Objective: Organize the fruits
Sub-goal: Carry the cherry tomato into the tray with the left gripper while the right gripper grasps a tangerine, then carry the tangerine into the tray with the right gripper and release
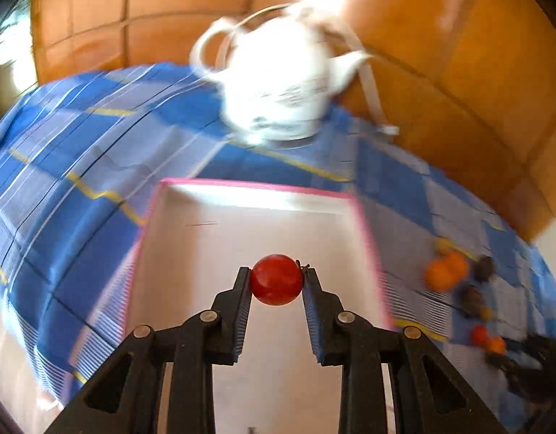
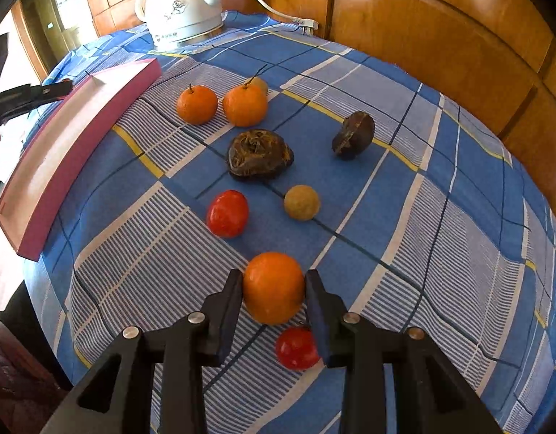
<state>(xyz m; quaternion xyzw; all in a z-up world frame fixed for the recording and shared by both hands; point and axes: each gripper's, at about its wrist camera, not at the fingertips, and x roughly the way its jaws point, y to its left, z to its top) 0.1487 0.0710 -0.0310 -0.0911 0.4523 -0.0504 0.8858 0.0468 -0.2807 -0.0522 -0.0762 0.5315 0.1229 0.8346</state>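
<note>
Black tongs of the left hand [image 1: 276, 280] pinch a small red tomato [image 1: 276, 279] by its sides, holding it over the white floor of a pink-edged box [image 1: 256, 184], seemingly the place where the fruit is being gathered. Right tongs [image 2: 274, 289] straddle a large orange [image 2: 273, 287] on the blue checked cloth [image 2: 404, 217] covering the desk; their fingers [image 2: 229, 307] touch its flanks, apparently a grip just taken, the orange not yet lifted. Only the right view shows the waiting fruit clearly: two stalked tangerines [image 2: 197, 104], two dark shrivelled fruits [image 2: 259, 154], a tan ball [image 2: 301, 202], two more tomatoes [image 2: 227, 213]. There the box appears from outside, its interior mostly hidden. Only the left view, blurred, shows the box empty beneath the tomato. A white kettle [image 2: 183, 3] stands behind.
</note>
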